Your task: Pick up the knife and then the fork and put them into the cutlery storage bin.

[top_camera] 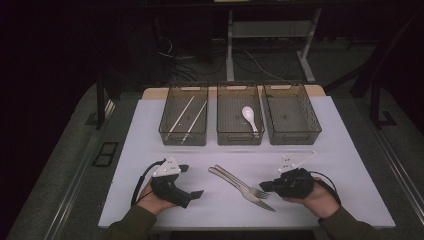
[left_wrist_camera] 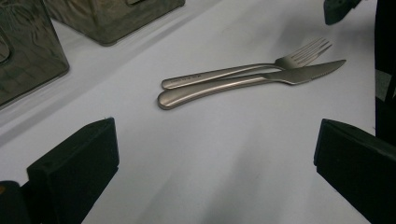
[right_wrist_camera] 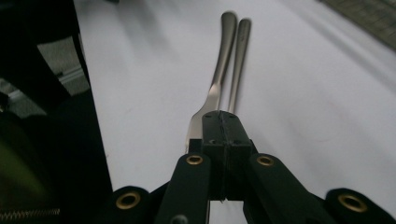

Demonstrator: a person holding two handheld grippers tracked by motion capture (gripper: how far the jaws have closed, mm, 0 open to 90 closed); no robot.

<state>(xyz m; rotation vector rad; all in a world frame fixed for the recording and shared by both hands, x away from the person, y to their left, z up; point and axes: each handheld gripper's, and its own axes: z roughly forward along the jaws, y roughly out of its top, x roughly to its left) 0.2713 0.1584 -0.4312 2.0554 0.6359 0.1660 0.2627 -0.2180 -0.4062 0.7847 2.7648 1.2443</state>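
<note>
While poised at the tines of the fork [left_wrist_camera: 243, 69], held the right gripper [top_camera: 262, 187] pressed together on nothing. Held the left gripper [top_camera: 192, 181] spread wide, short of the handles. Found fork touching knife [left_wrist_camera: 243, 82] on the white table [top_camera: 345, 165], between both grippers. Judged as approach before pick-up: next needed to spread the right jaws, straddle the fork's neck, pinch

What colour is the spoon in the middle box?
White. The spoon lies in the middle bin, and it shows best in the high view.
</note>
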